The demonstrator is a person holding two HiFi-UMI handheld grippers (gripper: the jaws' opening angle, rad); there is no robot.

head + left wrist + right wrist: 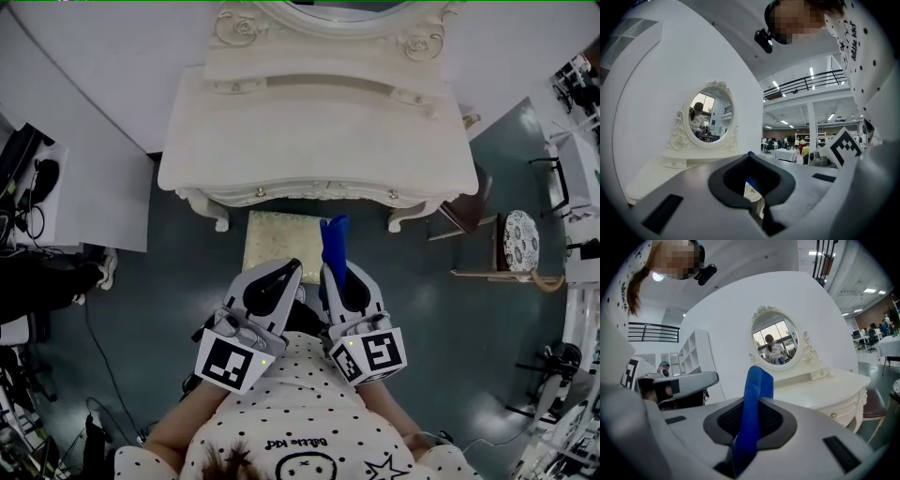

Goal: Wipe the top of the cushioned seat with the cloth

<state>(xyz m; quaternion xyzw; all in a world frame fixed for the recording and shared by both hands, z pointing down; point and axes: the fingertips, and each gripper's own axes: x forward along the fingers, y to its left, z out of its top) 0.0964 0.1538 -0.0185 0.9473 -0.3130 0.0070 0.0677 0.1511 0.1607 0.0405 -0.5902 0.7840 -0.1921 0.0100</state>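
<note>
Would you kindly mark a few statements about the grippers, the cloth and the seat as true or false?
1. The right gripper holds a blue cloth. True.
2. The left gripper also grips the cloth. False: its jaws are shut on nothing.
3. The cloth lies spread flat on the seat. False: it sticks up out of the right gripper's jaws.
4. The seat stands in front of the dressing table. True.
</note>
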